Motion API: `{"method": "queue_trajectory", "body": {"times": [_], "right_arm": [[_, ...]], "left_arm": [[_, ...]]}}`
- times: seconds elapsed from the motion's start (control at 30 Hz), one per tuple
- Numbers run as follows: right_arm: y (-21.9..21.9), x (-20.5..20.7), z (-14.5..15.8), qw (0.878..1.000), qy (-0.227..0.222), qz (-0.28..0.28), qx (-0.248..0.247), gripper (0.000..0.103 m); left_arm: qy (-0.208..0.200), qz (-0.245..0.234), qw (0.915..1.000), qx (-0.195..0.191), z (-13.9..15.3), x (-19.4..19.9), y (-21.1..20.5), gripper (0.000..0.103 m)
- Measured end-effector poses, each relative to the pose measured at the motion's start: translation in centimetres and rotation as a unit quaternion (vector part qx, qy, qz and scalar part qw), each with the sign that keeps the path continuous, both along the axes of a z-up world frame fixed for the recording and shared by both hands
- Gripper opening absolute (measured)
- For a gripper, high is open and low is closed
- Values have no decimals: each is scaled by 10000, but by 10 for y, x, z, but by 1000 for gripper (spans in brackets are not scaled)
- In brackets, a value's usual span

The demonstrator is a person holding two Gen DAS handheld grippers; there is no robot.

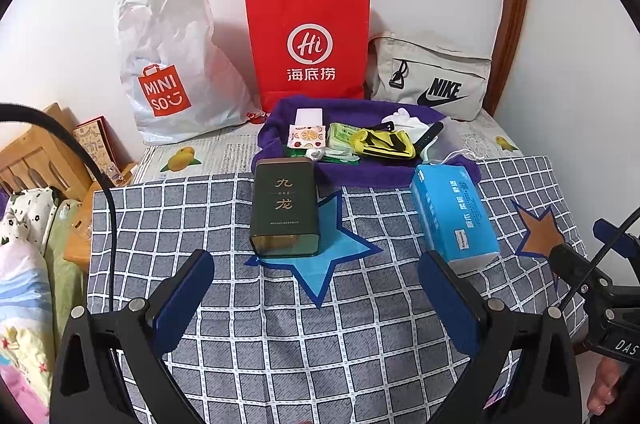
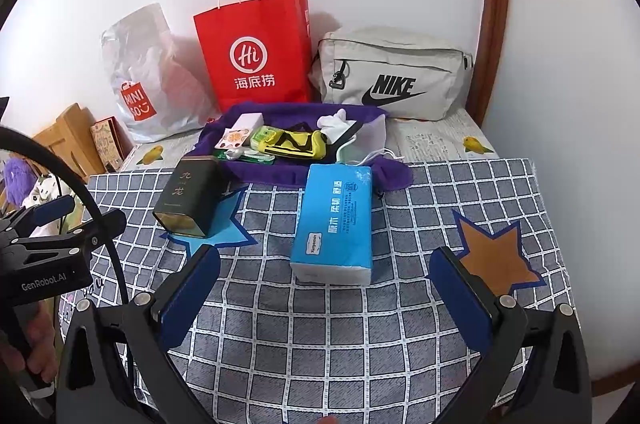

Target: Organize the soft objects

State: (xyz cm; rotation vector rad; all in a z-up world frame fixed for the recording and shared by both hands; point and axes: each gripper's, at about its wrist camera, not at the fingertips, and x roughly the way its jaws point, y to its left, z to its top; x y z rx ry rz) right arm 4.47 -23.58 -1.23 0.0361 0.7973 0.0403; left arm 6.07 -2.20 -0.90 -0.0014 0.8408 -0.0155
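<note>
Tissue pack [image 2: 335,220], blue, soft: laid flat on the checked cloth [image 2: 360,336], its long axis running near to far, the far end touching or just short of the purple towel [image 2: 394,174]. From the right gripper [image 2: 326,294] it is found straight ahead, its near end between the lines of the two blue pads; from the left gripper [image 1: 316,290] the same pack [image 1: 454,214] is seen off to the right, just beyond the right-hand pad. The right hand is therefore judged the nearer and better aligned.

Both grippers are spread wide, nothing held.

Green tin [image 1: 285,208]: set on the blue star, directly ahead of the left gripper; rigid, probably not part of the sorting.

Small soft items, among them a yellow pouch [image 2: 294,144] and something white, possibly a glove, are heaped on the towel farther back; contents are not fully made out.

Red paper bag [image 1: 308,40], white plastic bag [image 1: 172,64] and grey sling bag [image 1: 432,76] are stood against the far wall.
</note>
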Motion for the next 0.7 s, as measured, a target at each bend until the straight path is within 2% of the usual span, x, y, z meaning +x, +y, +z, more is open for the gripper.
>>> {"method": "queue_trajectory", "body": {"times": [0.7], "right_arm": [[3,-2,0,10000,-15,65,-33,103]], "left_arm": [[19,-4,10000,-10,-1,-1,1,103]]}}
